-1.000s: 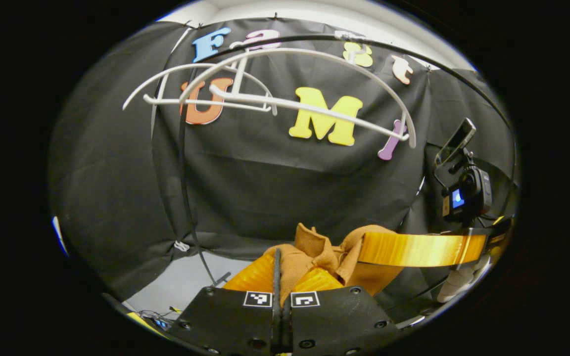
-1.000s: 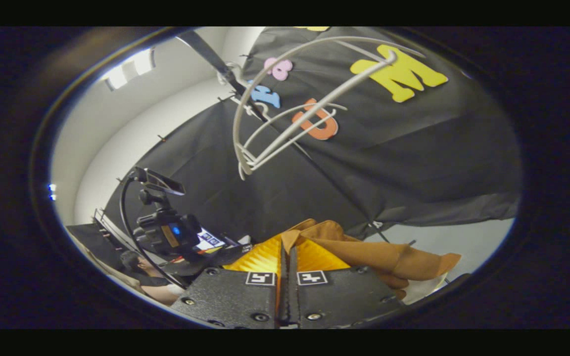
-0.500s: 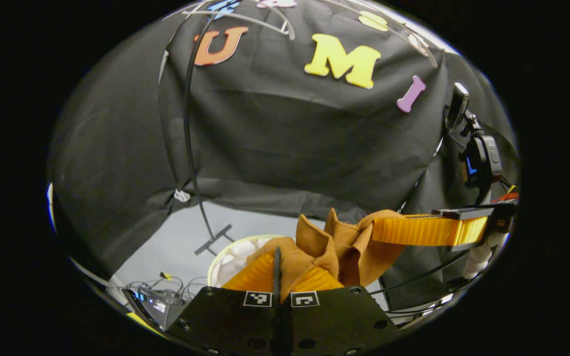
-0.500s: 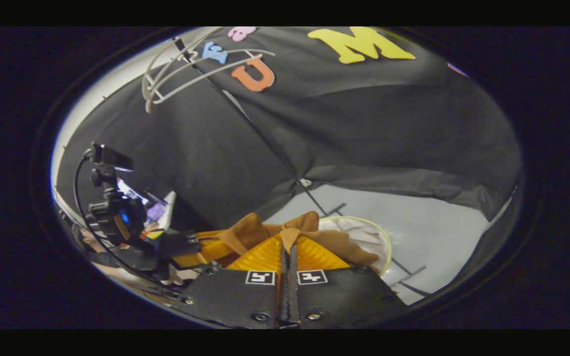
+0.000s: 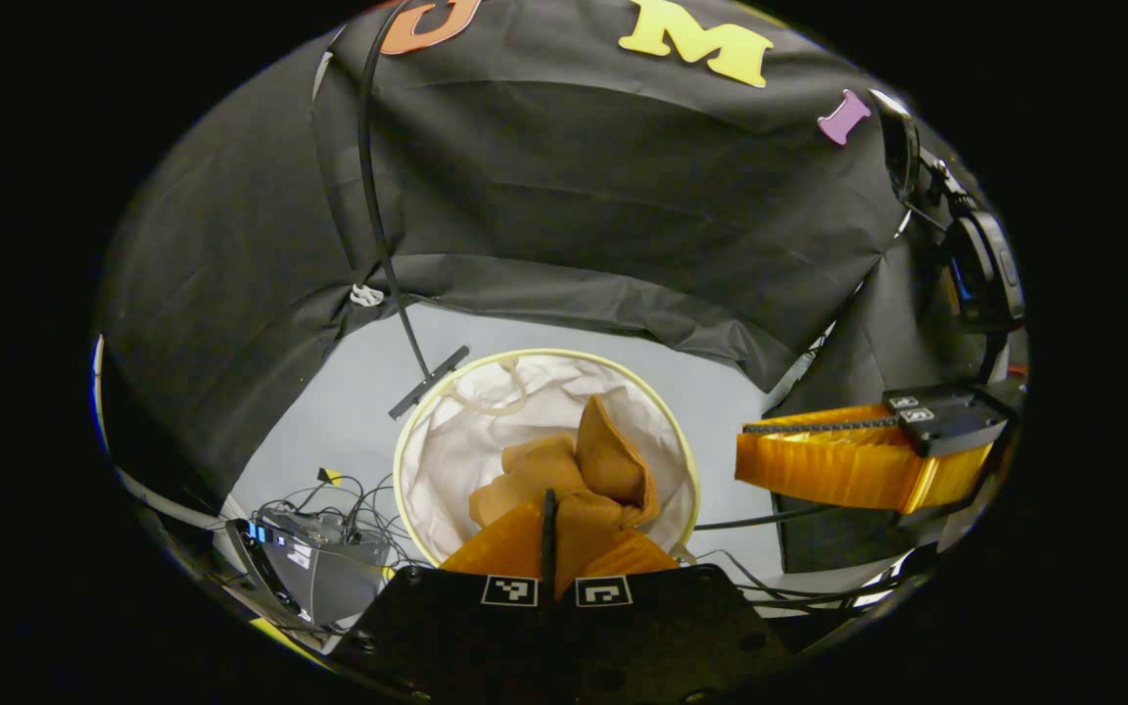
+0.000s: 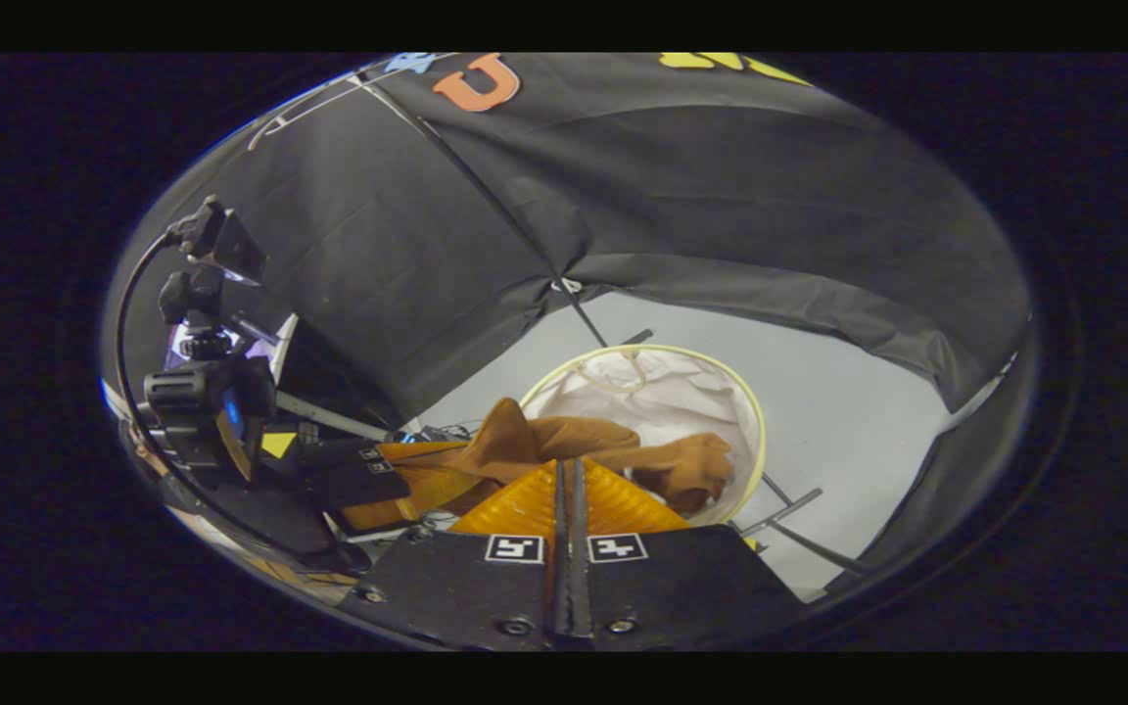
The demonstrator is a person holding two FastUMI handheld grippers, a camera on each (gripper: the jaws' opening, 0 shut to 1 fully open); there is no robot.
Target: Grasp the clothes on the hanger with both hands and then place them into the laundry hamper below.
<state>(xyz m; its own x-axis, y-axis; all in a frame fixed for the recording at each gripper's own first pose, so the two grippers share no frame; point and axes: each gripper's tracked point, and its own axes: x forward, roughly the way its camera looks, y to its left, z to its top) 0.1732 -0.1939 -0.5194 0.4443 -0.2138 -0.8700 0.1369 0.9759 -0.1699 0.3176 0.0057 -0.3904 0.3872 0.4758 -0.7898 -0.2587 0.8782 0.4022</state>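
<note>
In the left gripper view, we see the left claw with its orange fingers pressed together on a fold of the brown garment. The garment bunches up just ahead of the fingertips and hangs over the open mouth of the laundry hamper, a round hamper with a pale rim and a white lining that stands on the grey floor.

In the same view, the right claw appears to the right of the hamper, apart from the garment. Its fingers lie flat against each other with nothing visible between them.

In the right gripper view, the right claw has its fingers drawn narrow, and we cannot tell whether any cloth is caught between them. The garment lies just beyond its fingertips, stretching from the left claw at the left across to the hamper.

A black pole stands on the floor behind the hamper. A small box with cables sits on the floor left of it.
</note>
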